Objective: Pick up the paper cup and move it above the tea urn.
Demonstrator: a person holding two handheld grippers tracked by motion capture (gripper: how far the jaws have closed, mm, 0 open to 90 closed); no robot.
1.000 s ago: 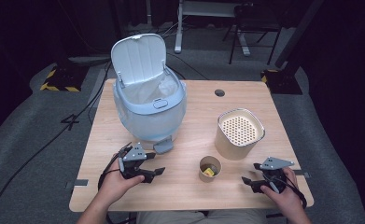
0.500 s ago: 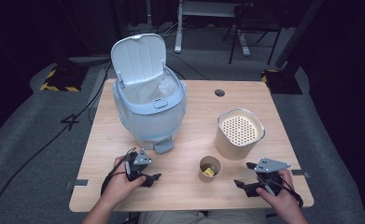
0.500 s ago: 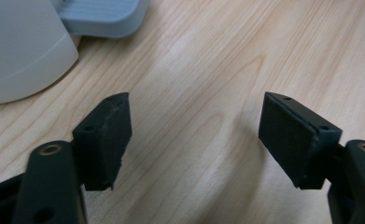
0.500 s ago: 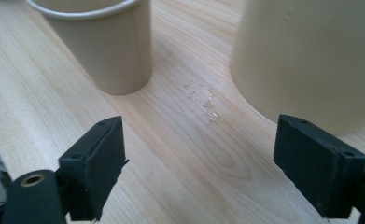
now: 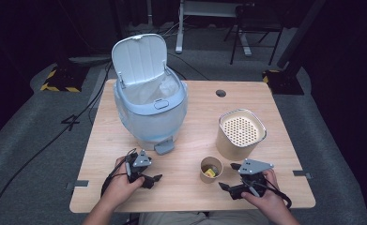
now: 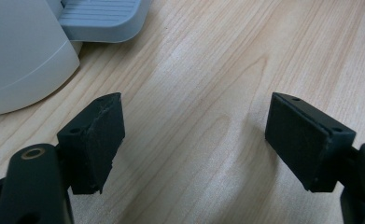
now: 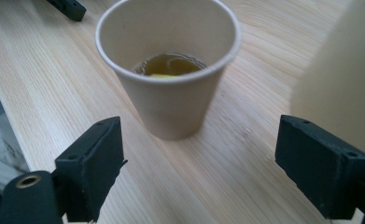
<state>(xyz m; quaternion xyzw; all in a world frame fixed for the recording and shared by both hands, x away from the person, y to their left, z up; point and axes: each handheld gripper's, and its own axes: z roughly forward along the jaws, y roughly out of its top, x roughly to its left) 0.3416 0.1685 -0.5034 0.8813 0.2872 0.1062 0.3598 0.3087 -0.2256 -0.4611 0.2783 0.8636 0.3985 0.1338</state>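
Observation:
A paper cup [image 5: 211, 168] with yellow liquid and something yellow in it stands near the table's front edge. In the right gripper view the cup [image 7: 171, 84] is upright just ahead of my right gripper [image 7: 201, 158]. Its jaws have just been opening and stand wide, with nothing between them. In the high view the right gripper [image 5: 228, 177] lies right of the cup and points left at it. My left gripper [image 5: 152, 181] rests low over bare wood in front of the pale blue pedal bin [image 5: 150, 112]. The left gripper [image 6: 194, 140] has also just been opening and holds nothing.
The bin's lid is up and a white liner shows inside; its pedal [image 5: 164, 147] [image 6: 101, 18] juts toward me. A beige canister [image 5: 241, 133] with a perforated top stands behind the cup, close to the right gripper. The wooden table [image 5: 284, 140] has a cable hole [image 5: 221, 93] at the back.
My right hand has slid left toward the cup and its jaws have spread. The left hand has sunk a little nearer the table, with its jaws slightly wider.

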